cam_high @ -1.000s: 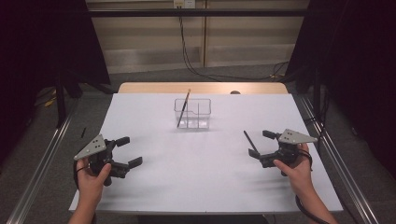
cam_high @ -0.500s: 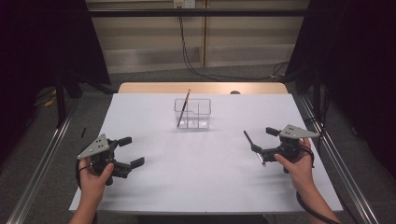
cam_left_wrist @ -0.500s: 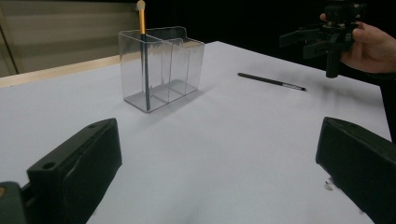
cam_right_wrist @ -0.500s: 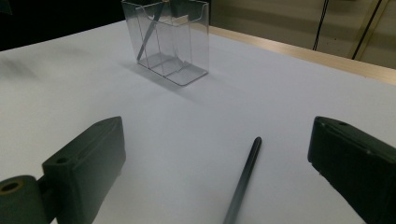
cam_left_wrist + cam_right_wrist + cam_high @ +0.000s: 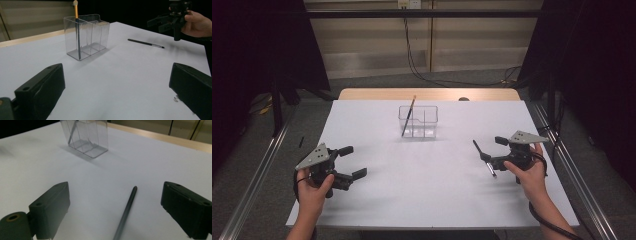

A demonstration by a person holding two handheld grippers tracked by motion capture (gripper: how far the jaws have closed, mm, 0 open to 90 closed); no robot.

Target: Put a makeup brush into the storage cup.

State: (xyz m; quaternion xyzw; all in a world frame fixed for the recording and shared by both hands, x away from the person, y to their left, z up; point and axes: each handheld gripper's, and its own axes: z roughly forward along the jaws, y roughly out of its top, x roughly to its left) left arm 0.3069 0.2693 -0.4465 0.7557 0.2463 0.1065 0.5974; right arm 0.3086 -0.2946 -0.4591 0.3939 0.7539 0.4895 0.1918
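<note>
High view: right gripper (image 5: 490, 150) spread wide over the black pen (image 5: 483, 158), flat on the table (image 5: 422, 200) right of the clear organizer (image 5: 418, 121) — left gripper (image 5: 353, 162) gaped wide too.

Left gripper view: pen (image 5: 145, 43) right of the organizer (image 5: 87, 35).

Right gripper view: pen (image 5: 125, 212) between wide jaws — untouched.

A clear organiser (image 5: 419, 121) (gold-handled brush (image 5: 408, 117) inside) stands on the white table (image 5: 422, 200).

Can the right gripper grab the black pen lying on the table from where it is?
Probably yes. The right gripper has its jaws wide open, and the black pen lies flat on the white table between them, with nothing in the way.
</note>
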